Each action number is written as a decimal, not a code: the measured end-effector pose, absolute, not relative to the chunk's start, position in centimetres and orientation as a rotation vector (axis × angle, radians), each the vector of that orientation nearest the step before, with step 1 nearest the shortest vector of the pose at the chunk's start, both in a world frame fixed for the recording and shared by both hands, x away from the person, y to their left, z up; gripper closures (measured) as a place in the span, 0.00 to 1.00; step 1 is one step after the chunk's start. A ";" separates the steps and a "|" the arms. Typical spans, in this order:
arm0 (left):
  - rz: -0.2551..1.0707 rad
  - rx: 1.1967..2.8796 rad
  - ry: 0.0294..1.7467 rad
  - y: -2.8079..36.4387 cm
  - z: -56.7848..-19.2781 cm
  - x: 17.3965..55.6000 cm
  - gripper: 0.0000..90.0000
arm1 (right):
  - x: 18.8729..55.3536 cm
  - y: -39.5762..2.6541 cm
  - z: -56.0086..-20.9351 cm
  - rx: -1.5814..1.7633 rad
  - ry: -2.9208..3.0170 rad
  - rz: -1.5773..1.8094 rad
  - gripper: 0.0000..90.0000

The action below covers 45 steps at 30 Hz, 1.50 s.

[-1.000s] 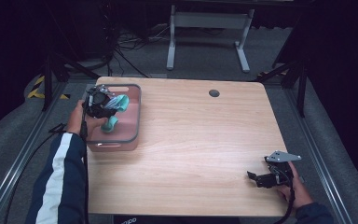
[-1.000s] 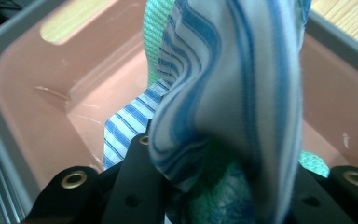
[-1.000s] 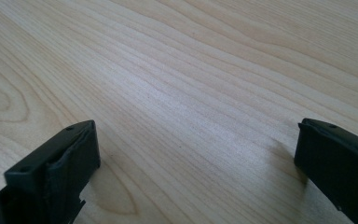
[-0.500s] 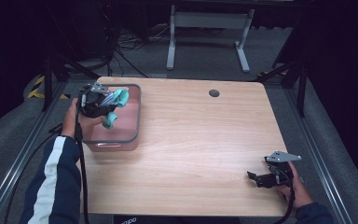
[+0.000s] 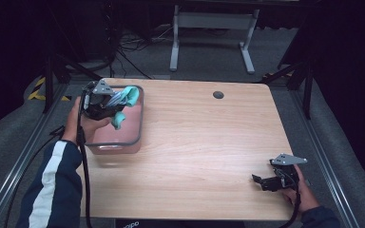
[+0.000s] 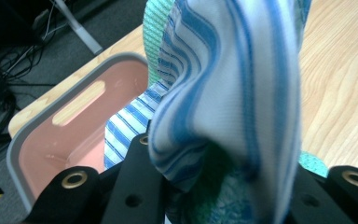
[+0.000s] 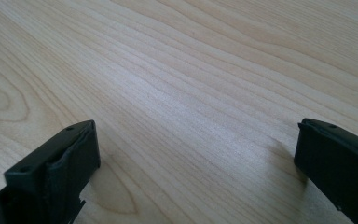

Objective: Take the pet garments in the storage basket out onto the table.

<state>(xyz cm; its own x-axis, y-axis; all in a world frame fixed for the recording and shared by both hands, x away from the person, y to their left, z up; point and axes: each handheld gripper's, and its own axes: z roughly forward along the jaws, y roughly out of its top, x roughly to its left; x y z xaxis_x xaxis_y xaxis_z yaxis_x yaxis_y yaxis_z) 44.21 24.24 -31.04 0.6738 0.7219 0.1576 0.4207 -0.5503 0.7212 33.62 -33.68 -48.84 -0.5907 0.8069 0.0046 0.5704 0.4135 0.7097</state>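
Note:
A bundle of cloth, blue-and-white striped cloth (image 6: pixel 233 93) with a teal cloth (image 5: pixel 129 96) around it, hangs above the pink bin (image 5: pixel 128 137) at the table's left side. My left gripper (image 5: pixel 105 102) is shut on this bundle and holds it over the bin's far half. In the left gripper view the striped fabric bulges up between the black jaws, and the teal cloth (image 6: pixel 156 28) shows behind it. My right gripper (image 5: pixel 262 182) rests low on the wooden table (image 5: pixel 204 142) near the front right corner, open, with bare wood (image 7: pixel 191 116) between its jaws.
The pink bin (image 6: pixel 51 144) has a grey rim and a handle slot in its wall. A dark round grommet (image 5: pixel 218 95) sits near the table's far edge. A metal stand (image 5: pixel 209 28) and cables lie on the floor beyond the table.
My left gripper has lifted the cloth bundle and drawn it toward the bin's far left corner. The right gripper has stayed put.

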 end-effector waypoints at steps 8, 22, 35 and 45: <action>0.568 2.230 0.801 22.2 -30.4 43.6 0.85 | 33.6 -33.7 -48.8 1.188 2.335 0.976 0.00; 0.509 2.284 0.619 16.7 -29.9 42.5 0.85 | 33.6 -33.7 -48.8 1.188 2.336 0.975 0.00; 0.414 2.329 0.490 11.1 -31.6 41.9 0.85 | 33.6 -33.7 -48.8 1.188 2.335 0.976 0.01; 0.346 2.391 0.436 7.6 -34.1 42.2 0.85 | 33.6 -33.7 -48.8 1.187 2.335 0.976 0.00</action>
